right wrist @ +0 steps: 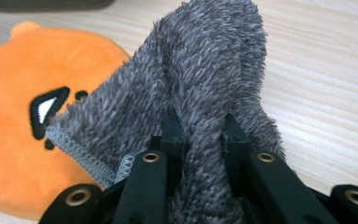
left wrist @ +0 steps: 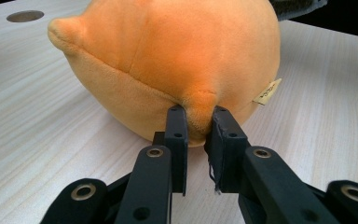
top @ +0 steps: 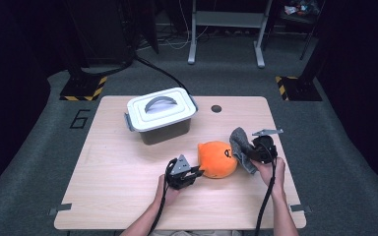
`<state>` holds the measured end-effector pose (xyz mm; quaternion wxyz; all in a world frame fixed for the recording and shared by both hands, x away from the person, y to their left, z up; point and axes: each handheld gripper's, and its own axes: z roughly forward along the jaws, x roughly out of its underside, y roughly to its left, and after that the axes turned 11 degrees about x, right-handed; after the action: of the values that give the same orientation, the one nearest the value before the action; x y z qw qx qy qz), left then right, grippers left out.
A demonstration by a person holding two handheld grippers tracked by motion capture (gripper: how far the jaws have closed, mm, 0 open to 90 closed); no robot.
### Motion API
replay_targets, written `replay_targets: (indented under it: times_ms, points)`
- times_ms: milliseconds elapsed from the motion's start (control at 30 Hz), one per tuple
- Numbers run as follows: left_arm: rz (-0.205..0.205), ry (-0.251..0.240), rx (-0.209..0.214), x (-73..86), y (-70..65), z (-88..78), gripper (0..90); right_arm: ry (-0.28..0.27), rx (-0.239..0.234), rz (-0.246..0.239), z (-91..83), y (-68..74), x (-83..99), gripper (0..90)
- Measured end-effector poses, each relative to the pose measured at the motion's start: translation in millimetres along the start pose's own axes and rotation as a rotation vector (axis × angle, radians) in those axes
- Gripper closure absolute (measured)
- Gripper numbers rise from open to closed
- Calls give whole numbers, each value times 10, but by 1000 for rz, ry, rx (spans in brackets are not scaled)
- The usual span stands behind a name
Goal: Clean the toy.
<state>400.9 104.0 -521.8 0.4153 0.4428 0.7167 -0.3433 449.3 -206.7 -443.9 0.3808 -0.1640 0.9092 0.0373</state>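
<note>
An orange plush toy (top: pixel 218 158) with a black-stitched face lies on the wooden table (top: pixel 118 167), right of centre. My left gripper (top: pixel 197 173) is at its left side, shut on a small tuft of the orange plush toy (left wrist: pixel 168 60); the jaws pinch that tuft between them. My right gripper (top: pixel 254 153) is held just right of the toy, shut on a grey fluffy cloth (top: pixel 241 147). In the right gripper view the grey cloth (right wrist: pixel 200 88) bunches up between the jaws and drapes against the orange plush toy (right wrist: pixel 23 116).
A white lidded box (top: pixel 161 114) with a grey handle stands at the table's back, left of centre. A round cable hole (top: pixel 216 108) sits near the back edge. Beyond the table are a desk frame (top: pixel 226 29) and black stands with striped bases (top: pixel 83 88).
</note>
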Motion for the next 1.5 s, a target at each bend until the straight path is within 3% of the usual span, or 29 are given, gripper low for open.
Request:
replay_targets:
  times_ms: [133,300,600,767,800,900,967,1167,1500]
  points:
    - [-1,2,1,0,3,-1,784,-55,-11,-2,-181,24,-95,757]
    - [-2,3,1,2,3,-1,784,-106,-72,-47,-357,239,-253,757]
    - [-1,4,1,3,3,0,784,-115,-189,-145,-279,720,-392,755]
    - [0,4,0,2,3,0,784,-81,-164,-208,-137,887,-393,754]
    - [-1,3,0,3,1,2,783,-66,-160,-201,-129,911,-385,754]
    - [4,1,-5,2,1,6,783,-64,-103,-229,-100,963,-373,754]
    - [0,0,1,2,0,5,783,-67,-92,-246,-103,963,-373,754]
    - [-1,-1,1,3,-2,6,783,-62,-62,-234,-126,891,-356,753]
    - [4,-8,-10,5,-3,14,782,-56,-15,-128,-153,507,-192,754]
